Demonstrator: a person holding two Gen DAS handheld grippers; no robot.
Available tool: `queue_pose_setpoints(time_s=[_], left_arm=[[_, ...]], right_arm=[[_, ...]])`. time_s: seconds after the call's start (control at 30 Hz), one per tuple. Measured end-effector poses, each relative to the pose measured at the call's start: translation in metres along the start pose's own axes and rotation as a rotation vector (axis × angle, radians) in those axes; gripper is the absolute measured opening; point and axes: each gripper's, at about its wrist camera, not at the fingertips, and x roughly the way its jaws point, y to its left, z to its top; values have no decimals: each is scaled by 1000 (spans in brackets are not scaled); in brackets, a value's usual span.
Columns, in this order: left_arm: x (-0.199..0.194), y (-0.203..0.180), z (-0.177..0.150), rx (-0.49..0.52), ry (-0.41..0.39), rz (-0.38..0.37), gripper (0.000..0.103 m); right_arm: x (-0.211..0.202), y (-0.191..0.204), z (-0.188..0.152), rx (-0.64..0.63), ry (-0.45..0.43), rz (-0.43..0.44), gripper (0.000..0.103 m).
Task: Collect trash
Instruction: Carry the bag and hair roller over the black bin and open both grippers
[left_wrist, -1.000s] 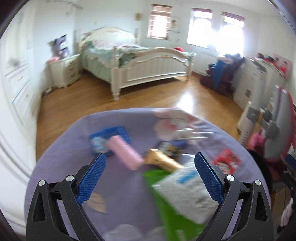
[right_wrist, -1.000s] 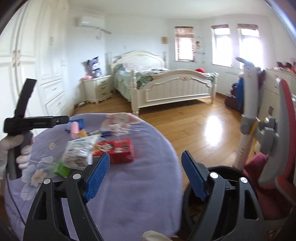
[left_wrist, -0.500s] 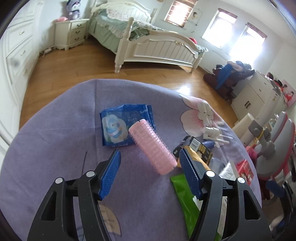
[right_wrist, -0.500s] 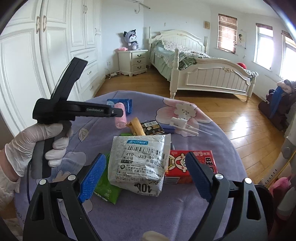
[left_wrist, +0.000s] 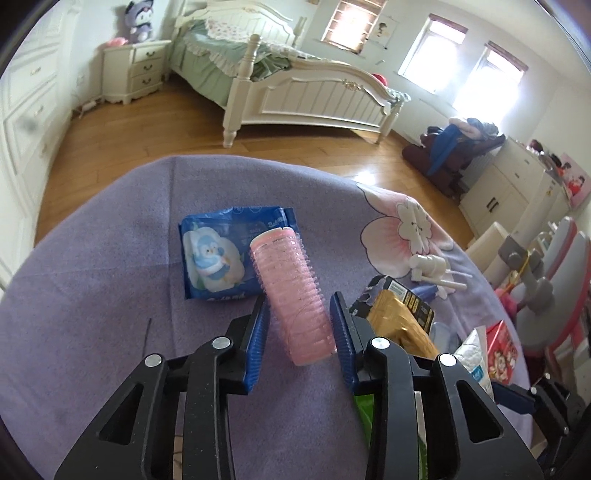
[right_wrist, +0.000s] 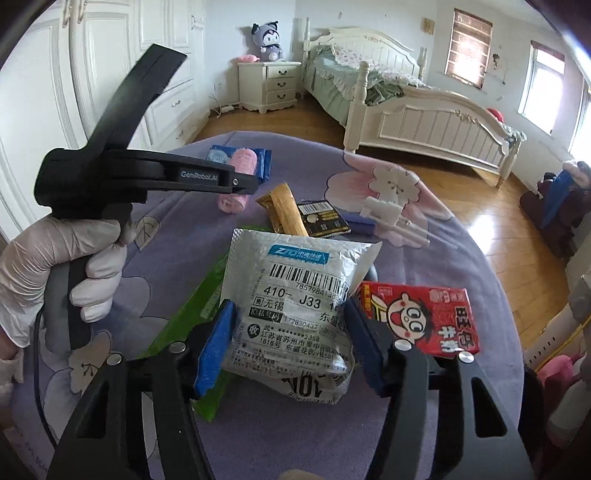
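**Both grippers closed in around their own piece of trash**

The pink hair roller is seen between the blue pads of the left gripper. Its long axis runs away from the camera, roughly along the fingers and tilted slightly leftward at the far end, so the pads face its curved sides. The jaws are narrowed to about the roller's width; contact appears to be made on both sides, though firm clamping cannot be confirmed. The roller's far end overlaps the blue tissue pack, and its near end lies on the purple tablecloth.

The grey courier mailer is straddled by the right gripper, its printed label facing up and its long axis pointing forward between the fingers. The pads are set just at its crumpled edges, partly closed; whether it is squeezed cannot be told. It lies over a green wrapper, with the red snack box touching its right side.

Each item is thus nearer to its own gripper, and a lift is judged to be what follows. The gold wrapper, the black packet and the white pump head are left farther out on the table. No bin is visible in either view.
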Motion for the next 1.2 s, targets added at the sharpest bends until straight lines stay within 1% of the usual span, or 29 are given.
queue_pose_setpoints(time_s=[0.07, 0.13, 0.17, 0.23, 0.3, 0.4, 0.47, 0.53, 0.7, 0.77, 0.9, 1.03, 1.2], left_arm=[[-7, 0, -2, 5, -12, -7, 32], [-18, -1, -3, 9, -37, -17, 32], [-27, -3, -4, 13, -57, -25, 32], [-44, -7, -7, 22, -93, -38, 32], [-61, -15, -10, 38, -119, -56, 32], [-85, -37, -17, 85, -163, -78, 32], [-97, -55, -20, 121, -181, -104, 32], [-107, -74, -24, 156, -190, -136, 32], [-116, -133, -37, 251, -195, -205, 32], [-114, -157, -43, 285, -187, -223, 32], [-105, -193, -58, 328, -160, -263, 32], [-96, -226, -69, 373, -143, -299, 32], [-79, -267, -84, 439, -102, -348, 32]], right_arm=[[-1, -4, -2, 24, -6, 6, 52], [-7, -8, -5, 64, -20, 33, 49], [-10, -11, -5, 82, -27, 48, 47], [-20, -16, -7, 113, -54, 75, 45], [-31, -24, -7, 133, -99, 90, 45], [-56, -34, -9, 158, -208, 83, 45], [-74, -42, -13, 173, -279, 52, 45], [-91, -50, -18, 188, -339, -2, 45], [-121, -78, -37, 252, -428, -136, 46], [-129, -90, -46, 272, -440, -183, 46], [-138, -117, -69, 329, -437, -248, 46], [-144, -144, -90, 401, -433, -285, 46], [-145, -163, -114, 464, -424, -316, 46]])
